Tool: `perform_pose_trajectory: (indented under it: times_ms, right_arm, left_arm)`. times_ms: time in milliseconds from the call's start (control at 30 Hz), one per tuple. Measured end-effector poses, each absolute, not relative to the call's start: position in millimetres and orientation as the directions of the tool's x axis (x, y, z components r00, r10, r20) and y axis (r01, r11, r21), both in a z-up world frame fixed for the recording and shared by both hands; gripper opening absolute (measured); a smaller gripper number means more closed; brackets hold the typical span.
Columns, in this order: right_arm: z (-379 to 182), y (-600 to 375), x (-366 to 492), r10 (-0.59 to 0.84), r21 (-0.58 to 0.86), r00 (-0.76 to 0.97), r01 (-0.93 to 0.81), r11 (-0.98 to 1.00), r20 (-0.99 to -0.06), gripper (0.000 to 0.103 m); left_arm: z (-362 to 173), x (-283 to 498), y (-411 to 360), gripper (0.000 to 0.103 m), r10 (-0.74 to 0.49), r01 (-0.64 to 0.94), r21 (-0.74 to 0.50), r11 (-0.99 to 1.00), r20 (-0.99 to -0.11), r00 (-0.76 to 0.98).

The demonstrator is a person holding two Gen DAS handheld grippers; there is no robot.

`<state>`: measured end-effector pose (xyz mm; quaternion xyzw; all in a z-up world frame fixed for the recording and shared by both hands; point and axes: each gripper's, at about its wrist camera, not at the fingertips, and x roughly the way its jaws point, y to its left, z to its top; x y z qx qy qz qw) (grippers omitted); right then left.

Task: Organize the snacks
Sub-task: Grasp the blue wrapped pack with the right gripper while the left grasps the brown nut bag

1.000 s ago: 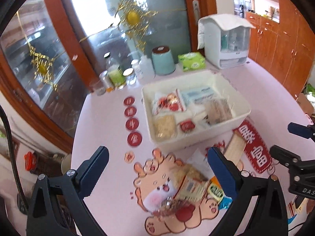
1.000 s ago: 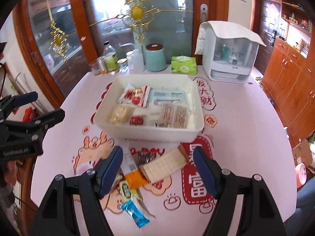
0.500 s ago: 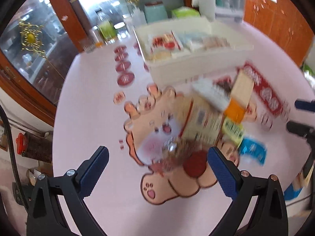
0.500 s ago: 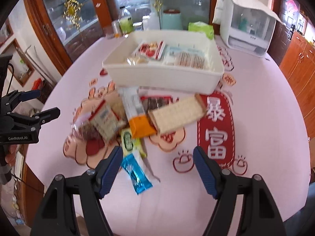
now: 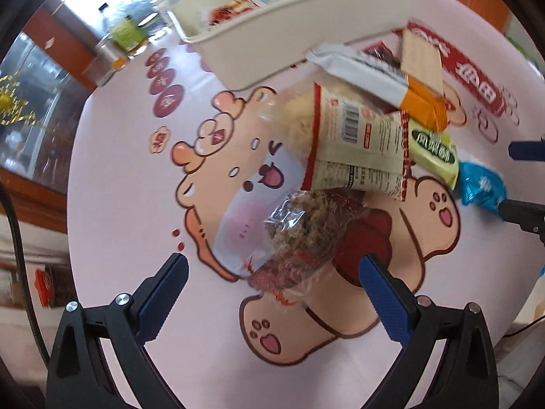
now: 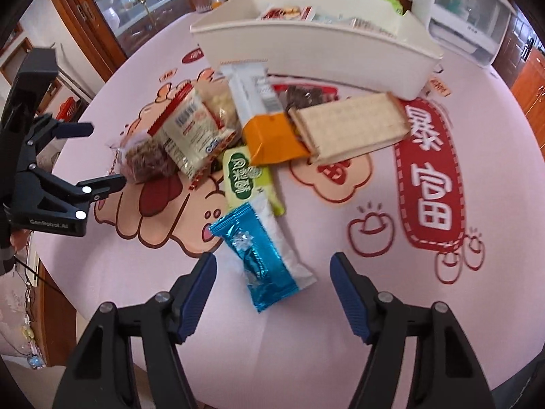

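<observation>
Fingers of both grippers spread wide, empty, green packet point(image 6: 246, 177) reading 凤梨酥, "GenRobot.AI" on left gripper point(image 6: 102, 155).

In the right wrist view, the storage bin point(image 6: 316, 58) stands at the upper centre of the frame on the table point(image 6: 340, 306), with packets inside it. Below the bin a heap of snacks lies on the table. The cracker pack point(image 6: 351, 126) is at the centre right, its left end on the orange-ended bar point(image 6: 265, 126). Left of these lies the barcode bag point(image 6: 190, 129), and lower left of it the clear bag point(image 6: 146, 163). The pineapple cake point(image 6: 247, 179) is at the centre, and below it the foil wafer point(image 6: 255, 255).
</observation>
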<state>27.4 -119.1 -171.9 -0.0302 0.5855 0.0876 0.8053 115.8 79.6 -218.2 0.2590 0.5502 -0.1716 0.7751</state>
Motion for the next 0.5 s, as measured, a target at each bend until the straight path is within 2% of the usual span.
perform_pose_trajectory:
  times_ms: [167,333,400,500]
  right_arm:
    - [-189,-111,32,0.074,0.026,0.273,-0.177,0.984,-0.959,0.067]
    - [-202,-108,35,0.044,0.001,0.245,-0.174,0.985,-0.968,0.055]
    - [-204,-107,36,0.03,-0.016,0.256,-0.177,0.984,-0.966,0.053]
    - [-204,-103,37,0.01,-0.045,0.278,-0.191,0.98,-0.961,0.045]
  left_arm:
    - [-239,129,72,0.1,0.026,0.59,0.202,0.782,-0.956,0.293]
    - [-247,139,75,0.096,-0.014,0.582,0.139,0.801,-0.968,0.252]
    - [-247,143,77,0.094,-0.038,0.577,0.107,0.81,-0.971,0.235]
    - [-249,147,80,0.082,-0.089,0.565,0.039,0.825,-0.976,0.197]
